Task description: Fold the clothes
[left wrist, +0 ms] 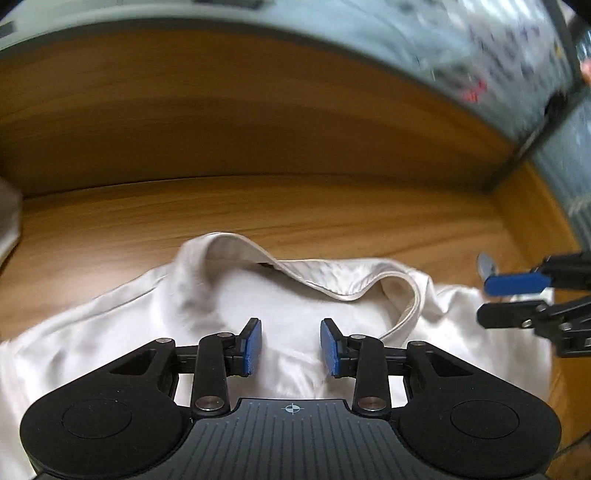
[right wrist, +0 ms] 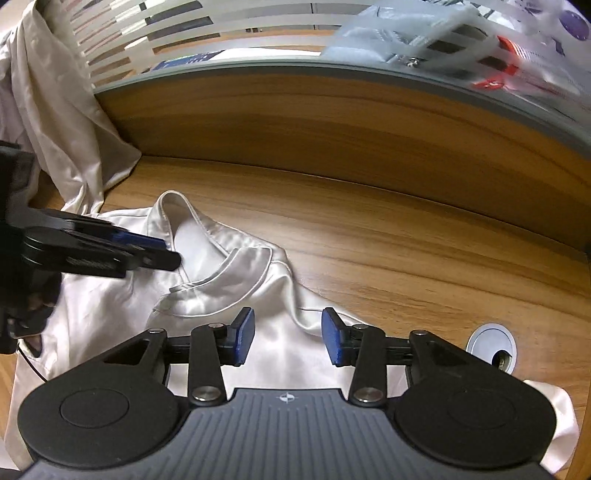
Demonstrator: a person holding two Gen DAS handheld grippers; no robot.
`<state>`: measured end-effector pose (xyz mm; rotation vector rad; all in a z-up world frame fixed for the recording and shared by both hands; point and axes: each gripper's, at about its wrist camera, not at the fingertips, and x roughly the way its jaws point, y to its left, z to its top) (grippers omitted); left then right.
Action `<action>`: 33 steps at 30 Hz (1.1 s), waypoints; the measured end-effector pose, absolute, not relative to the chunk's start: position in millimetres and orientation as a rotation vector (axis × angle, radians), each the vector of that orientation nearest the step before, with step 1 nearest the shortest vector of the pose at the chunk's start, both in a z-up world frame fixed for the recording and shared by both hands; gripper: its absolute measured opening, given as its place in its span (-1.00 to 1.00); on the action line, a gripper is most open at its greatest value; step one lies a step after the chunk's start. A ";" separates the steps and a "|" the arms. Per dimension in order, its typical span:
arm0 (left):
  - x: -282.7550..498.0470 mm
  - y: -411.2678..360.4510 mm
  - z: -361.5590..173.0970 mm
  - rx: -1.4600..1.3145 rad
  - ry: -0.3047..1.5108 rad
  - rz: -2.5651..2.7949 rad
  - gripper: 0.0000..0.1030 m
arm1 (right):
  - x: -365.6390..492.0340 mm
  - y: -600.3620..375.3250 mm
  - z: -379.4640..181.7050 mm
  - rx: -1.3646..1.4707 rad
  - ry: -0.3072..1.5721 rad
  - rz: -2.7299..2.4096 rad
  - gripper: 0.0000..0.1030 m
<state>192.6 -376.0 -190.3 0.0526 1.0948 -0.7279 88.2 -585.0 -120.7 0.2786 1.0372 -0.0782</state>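
White shirt (left wrist: 280, 314) flat on desk (left wrist: 332, 214), collar up. Left gripper (left wrist: 290, 347) and right gripper (right wrist: 288, 336) hover above, jaws apart, empty.

It looks like an office: a wooden desk (right wrist: 369, 236) with a round cable hole (right wrist: 491, 347) at 4 o'clock and a striped glass wall (right wrist: 221, 33) at 12 o'clock.
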 end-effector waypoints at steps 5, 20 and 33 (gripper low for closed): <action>203.8 -396.9 -192.2 0.117 1.063 -0.761 -0.29 | 94.1 -578.4 -132.3 0.305 1.030 -0.059 -0.09; 238.7 -368.0 -179.7 -0.179 0.968 -0.612 -0.29 | 80.4 -591.1 -151.8 0.226 1.031 -0.184 -0.09; 181.3 -342.1 -166.2 -0.075 1.007 -0.868 0.16 | 71.0 -617.2 -175.9 0.153 1.082 -0.227 -0.09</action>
